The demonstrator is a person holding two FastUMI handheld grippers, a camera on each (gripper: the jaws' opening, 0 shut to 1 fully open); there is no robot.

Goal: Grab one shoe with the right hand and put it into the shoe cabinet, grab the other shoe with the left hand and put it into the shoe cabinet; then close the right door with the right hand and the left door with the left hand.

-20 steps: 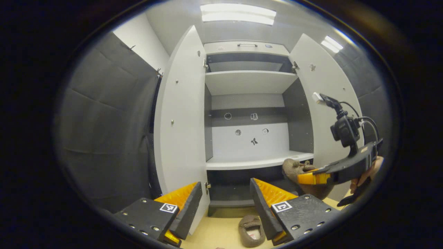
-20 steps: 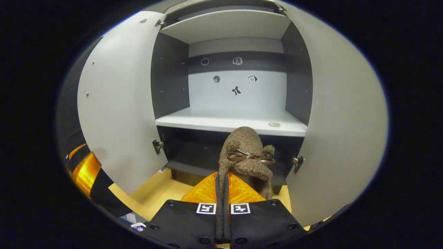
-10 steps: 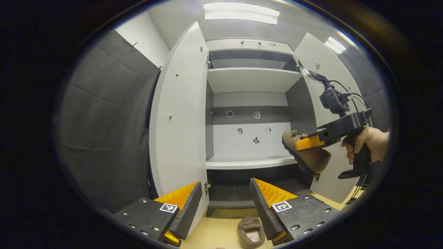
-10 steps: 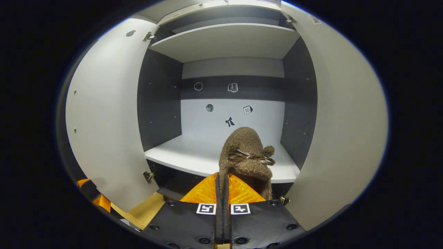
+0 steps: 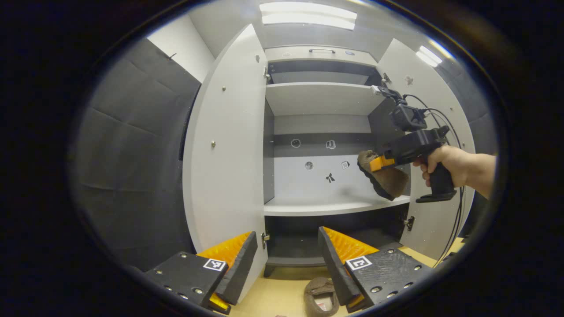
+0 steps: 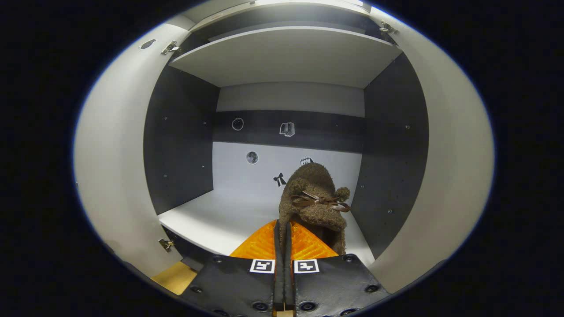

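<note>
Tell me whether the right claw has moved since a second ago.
Yes. The right claw, gripping the brown shoe, rose from below the white shelf to above it.

Ceiling light panels (image 5: pixel 307 15) glaring at top of left gripper view, washing out there. Cabinet (image 6: pixel 286 57) interior evenly lit, top shelf underside catching soft brightness in right gripper view. Lower compartment sitting in deep shadow. Fisheye bending door edges strongly toward frame borders. Centre staying sharp, rims softening slightly, no motion blur showing.
</note>
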